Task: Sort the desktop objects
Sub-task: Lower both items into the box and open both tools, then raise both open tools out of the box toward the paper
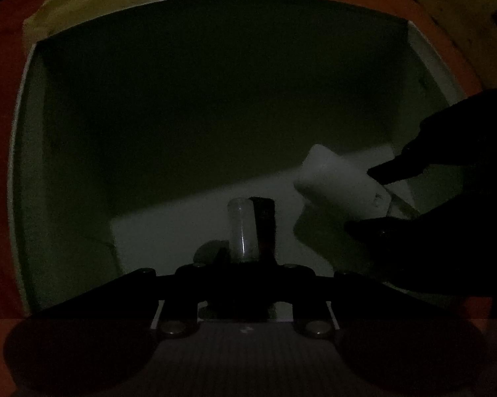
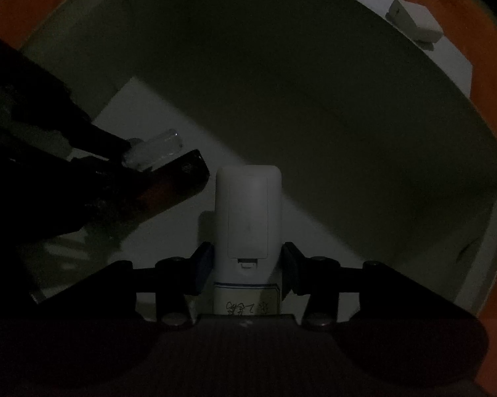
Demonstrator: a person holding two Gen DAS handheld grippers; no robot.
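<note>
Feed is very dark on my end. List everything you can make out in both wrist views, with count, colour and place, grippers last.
Box: one, white, open-topped, on the orange surface; both grippers reach inside.
Remote control: one, white, back side up with battery cover and a handwritten label, over the box floor.
Clear tube: one, transparent, next to a dark flat item, over the box floor.
Dark flat item: one, black, beside the tube; what it is cannot be told.
Small white block: one, outside the box past its far rim.
Yellowish box: one, outside, past the far left corner.
Table: orange.
Left gripper: black, shut on the tube and dark item.
Right gripper: black, shut on the remote.
</note>
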